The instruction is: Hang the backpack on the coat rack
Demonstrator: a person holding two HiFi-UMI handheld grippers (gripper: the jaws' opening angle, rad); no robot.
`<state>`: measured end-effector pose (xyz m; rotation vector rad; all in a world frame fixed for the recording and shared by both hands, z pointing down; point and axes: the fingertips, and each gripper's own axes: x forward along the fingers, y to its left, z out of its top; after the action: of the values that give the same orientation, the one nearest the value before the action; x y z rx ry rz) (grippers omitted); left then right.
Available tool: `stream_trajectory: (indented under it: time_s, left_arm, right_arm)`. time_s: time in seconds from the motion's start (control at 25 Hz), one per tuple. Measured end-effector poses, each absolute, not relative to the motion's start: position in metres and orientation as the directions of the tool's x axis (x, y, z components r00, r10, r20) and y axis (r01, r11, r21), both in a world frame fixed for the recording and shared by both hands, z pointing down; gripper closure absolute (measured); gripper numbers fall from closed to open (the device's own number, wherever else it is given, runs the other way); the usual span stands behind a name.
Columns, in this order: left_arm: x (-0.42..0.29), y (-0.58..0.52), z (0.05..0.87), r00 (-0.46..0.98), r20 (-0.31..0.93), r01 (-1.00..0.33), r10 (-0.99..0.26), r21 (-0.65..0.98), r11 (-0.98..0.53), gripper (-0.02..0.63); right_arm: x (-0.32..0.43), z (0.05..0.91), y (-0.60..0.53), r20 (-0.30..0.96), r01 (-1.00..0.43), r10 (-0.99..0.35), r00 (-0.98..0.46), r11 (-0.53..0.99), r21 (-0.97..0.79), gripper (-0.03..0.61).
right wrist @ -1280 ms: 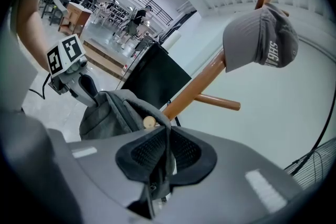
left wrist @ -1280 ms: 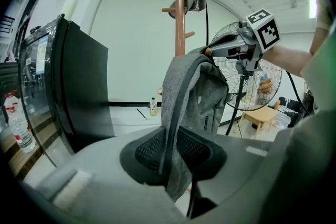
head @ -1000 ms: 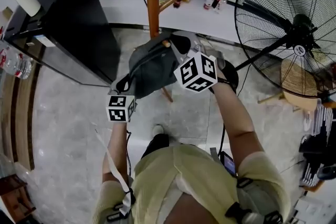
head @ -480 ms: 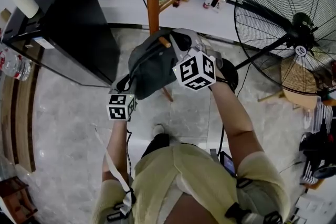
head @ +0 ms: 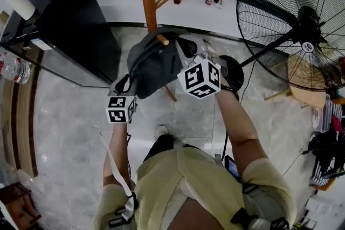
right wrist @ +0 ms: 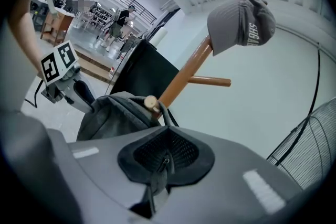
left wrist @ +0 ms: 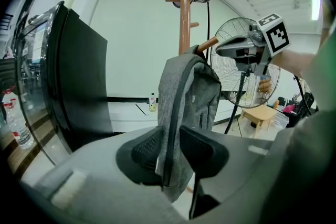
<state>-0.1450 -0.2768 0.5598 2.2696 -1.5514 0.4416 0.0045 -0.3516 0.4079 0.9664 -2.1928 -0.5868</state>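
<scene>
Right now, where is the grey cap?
The grey cap hangs at the upper right of the right gripper view, on a top peg of the wooden coat rack, above the backpack.

The grey cap (right wrist: 241, 21) on the coat rack carries white capital letters on its side; they seem to begin "SHE", the rest I cannot read. The round badge (head: 308, 47) on the fan hub is too small to read.

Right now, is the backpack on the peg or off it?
On: the backpack's top strap passes over the peg, whose tip sticks out above it. Whether it hangs by its own weight, cannot tell.
</scene>
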Motion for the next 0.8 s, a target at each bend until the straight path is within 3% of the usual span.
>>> stream_trajectory:
  time_s: [0.36, 0.6, 0.8]
  left_arm:
    - [-0.131, -0.264, 0.511, 0.322, 0.339, -0.947, -0.884, 0.121, -0.299, 0.506]
    - [-0.114, -0.255, 0.474, 0.338, 0.269, -0.94, -0.902, 0.151, -0.307, 0.543]
    - [-0.101, -0.244, 0.445, 0.337, 0.199, -0.92, -0.92, 0.277, -0.277, 0.609]
  right_arm:
    - [0.031, 0.408, -0.321, 0.382, -0.516, -0.764, -0.521, 0.637, 0.572, 0.574]
    - [0.045, 0.397, -0.301, 0.355, -0.546, -0.76, -0.544, 0.642, 0.539, 0.574]
    - [0.062, 0.395, -0.283, 0.353, -0.578, -0.759, -0.547, 0.647, 0.497, 0.574]
